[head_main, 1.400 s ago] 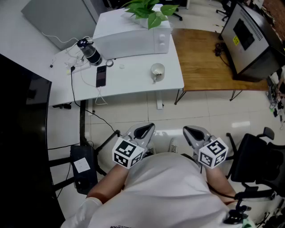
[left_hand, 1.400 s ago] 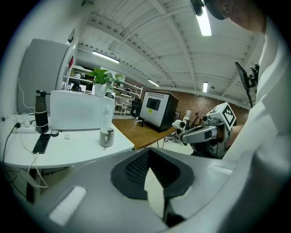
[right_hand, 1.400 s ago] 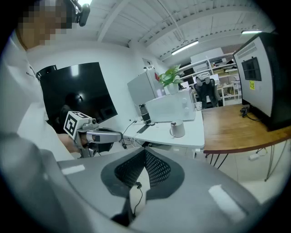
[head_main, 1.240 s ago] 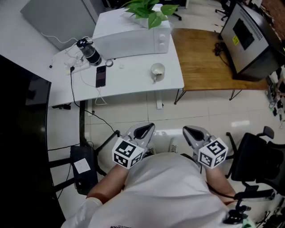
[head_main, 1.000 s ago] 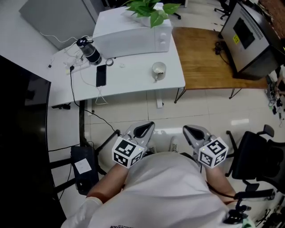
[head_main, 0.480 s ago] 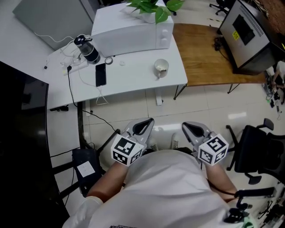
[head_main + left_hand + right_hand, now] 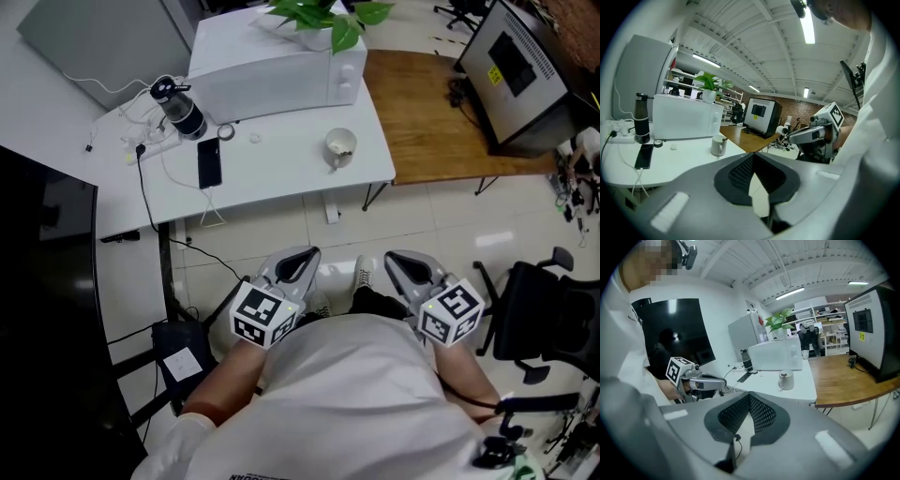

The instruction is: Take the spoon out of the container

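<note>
**A:** Where's the spoon?

**B:** In the white mug [image 7: 340,145] at the near right end of the white desk [image 7: 281,164]. That's right of the dark bottle [image 7: 178,108] and the phone [image 7: 208,164], and just in front of the microwave [image 7: 281,70]. Only a brownish bit of the spoon [image 7: 725,139] peeks over the rim. It looks nearly upright, but it's too small to be sure.

**A:** And the claws?

**B:** Both are close to the person's body, well apart from the mug, with bare floor between. The left claw [image 7: 296,264] has its jaws pressed together on nothing. The right claw [image 7: 412,266] is likewise closed and empty.

**A:** Which is nearer?

**B:** Hardly any difference. The mug lies far ahead, between the two, a touch towards the left claw's side. I'd judge either one must travel forward and open first.

**A:** Any writing?

**B:** Only marker squares on the cubes. The yellow sticker [image 7: 862,336] on the monitor [image 7: 525,70] is unreadable.
</note>
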`<state>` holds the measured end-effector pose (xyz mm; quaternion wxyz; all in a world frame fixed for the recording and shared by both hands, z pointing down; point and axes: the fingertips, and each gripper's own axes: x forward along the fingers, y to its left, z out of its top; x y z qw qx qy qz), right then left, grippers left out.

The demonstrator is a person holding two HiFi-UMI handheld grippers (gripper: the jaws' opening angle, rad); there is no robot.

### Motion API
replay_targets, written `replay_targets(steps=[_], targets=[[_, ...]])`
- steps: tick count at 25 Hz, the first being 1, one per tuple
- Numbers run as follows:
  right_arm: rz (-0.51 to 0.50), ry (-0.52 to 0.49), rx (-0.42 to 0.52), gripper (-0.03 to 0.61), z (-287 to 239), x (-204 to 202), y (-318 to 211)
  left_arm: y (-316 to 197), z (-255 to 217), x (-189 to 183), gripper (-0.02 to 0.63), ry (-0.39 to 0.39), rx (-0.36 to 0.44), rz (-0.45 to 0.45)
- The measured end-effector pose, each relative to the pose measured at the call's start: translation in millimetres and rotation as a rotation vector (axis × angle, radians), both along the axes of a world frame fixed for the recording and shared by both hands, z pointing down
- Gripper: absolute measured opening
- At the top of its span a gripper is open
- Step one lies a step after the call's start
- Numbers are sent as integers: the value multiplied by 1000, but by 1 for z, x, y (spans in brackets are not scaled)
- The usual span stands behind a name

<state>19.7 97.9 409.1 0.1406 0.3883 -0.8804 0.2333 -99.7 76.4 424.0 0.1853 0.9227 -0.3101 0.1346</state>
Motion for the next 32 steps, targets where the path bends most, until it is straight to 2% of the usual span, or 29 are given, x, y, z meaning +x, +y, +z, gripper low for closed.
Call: replay_targets(steps=[8,15,24,32], targets=[[-39,-26,9,6,5,9,-46,-39,6,16,5,-20,4,-20],[-108,-49,27,8,2,33,-113,-98,3,38,5,-42,16,-87],[-193,-78,13,6,7,71,-191,-172,0,66,5,-97,43,-171],[-276,-72,10,6,16,82,-228,-211,6,72,5,-156,77,-218]])
